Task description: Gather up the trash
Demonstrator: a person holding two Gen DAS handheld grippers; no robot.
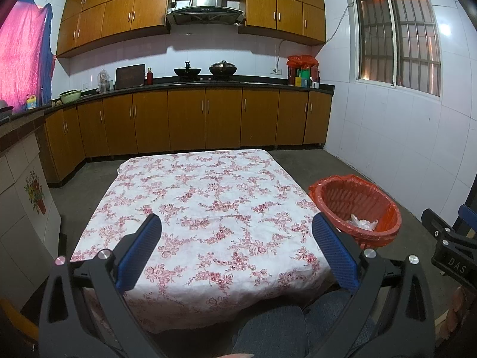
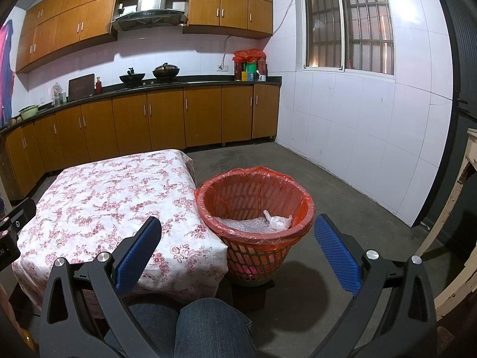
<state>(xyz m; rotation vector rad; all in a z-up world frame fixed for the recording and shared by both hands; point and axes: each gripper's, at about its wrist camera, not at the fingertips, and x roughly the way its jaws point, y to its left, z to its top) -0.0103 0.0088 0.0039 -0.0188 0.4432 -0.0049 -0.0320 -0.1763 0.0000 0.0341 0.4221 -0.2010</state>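
Left claw (image 1: 235,223): blue fingers spread wide apart, nothing between them, held over the near part of the worktop.
Right claw (image 2: 237,223): fingers wide apart, gripping nothing, held near the basket.
Worktop (image 1: 208,197): low, covered by a white cloth with red flowers.
Basket (image 2: 253,247): red, lined with a red bag, on the floor just right of the worktop.
Trash (image 2: 277,220): crumpled white plastic inside the basket, on bubble wrap.
Person: knees in jeans (image 2: 208,325) at the near edge.

We see a dim kitchen, cool cast. Glare patch on the white wall tiles (image 1: 445,29); warm glow behind the window (image 2: 348,21). Fisheye bends edges, corners vignetted black. Focus sharp.
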